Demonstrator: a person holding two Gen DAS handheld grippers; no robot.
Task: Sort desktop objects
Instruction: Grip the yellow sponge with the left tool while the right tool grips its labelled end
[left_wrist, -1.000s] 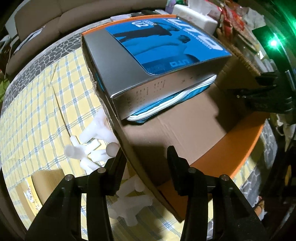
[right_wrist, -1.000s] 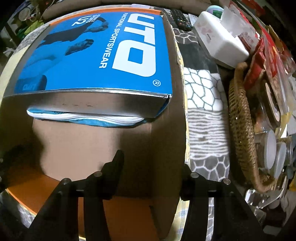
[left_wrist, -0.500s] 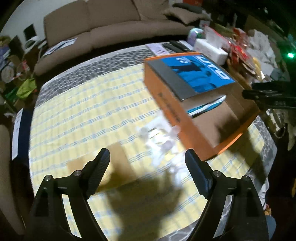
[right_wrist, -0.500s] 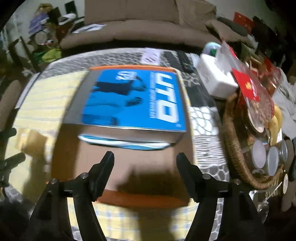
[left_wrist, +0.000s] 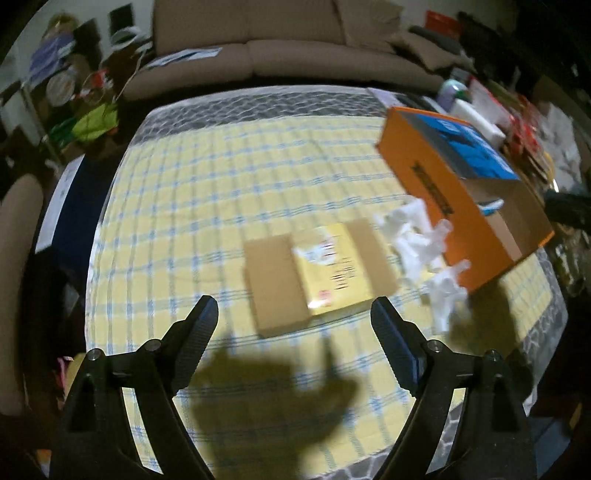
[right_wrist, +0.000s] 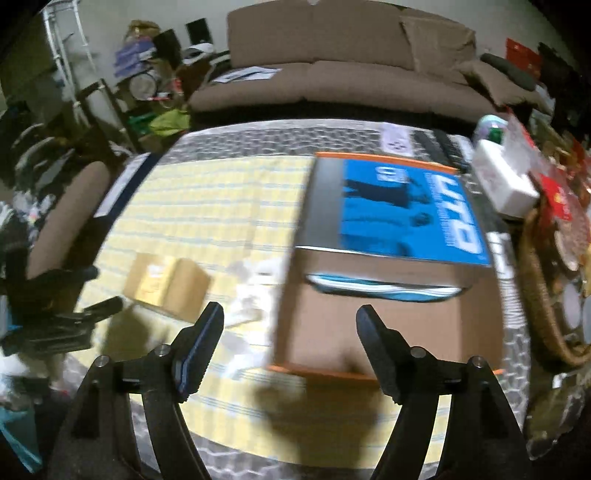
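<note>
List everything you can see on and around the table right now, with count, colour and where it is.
Orange box: one, orange outside, brown inside, right part of the table.
Blue sportswear box: one, blue and grey, in the orange box.
Small carton: one, brown with yellow label, table centre.
White plastic pieces: several, white, between carton and orange box.
Tablecloth: one, yellow with blue checks.
Wicker basket: one, brown, far right.
Sofa: one, brown, behind the table.
Left gripper: black fingers, open, empty.
Right gripper: black fingers, opening, empty.
</note>
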